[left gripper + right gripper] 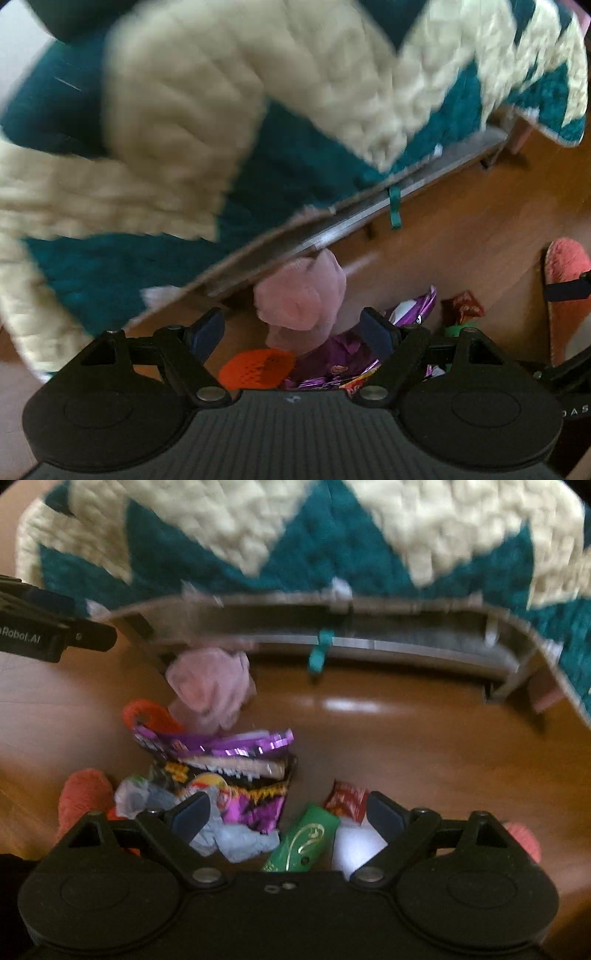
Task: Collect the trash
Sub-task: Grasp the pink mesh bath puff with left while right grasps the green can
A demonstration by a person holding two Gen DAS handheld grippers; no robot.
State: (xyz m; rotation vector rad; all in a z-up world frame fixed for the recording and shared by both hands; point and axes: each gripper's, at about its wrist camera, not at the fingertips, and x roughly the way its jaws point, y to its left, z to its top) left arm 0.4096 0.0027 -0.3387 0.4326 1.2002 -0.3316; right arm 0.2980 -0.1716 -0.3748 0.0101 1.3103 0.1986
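Both grippers are being pointed steeply down at a wooden floor [424, 746] beside a bed draped in a teal-and-cream quilt [192, 110]. The left gripper [293, 334] is being held with its fingers spread, nothing between the pads; a pink crumpled cloth [303, 295] is lying at 12 o'clock from it, with purple foil wrappers [413, 306] and an orange mesh piece [255, 369] partly hidden behind its body. The right gripper [286, 814] is likewise being held spread wide and empty; a green wrapper [306, 840] is lying between its fingers, untouched, with a red wrapper [347, 797] at 1 o'clock and a purple snack bag [221, 753] at 11 o'clock. Both views are being blurred by motion, so print on the wrappers cannot be read. The trash pile's near edge is being cut off by the gripper bodies.
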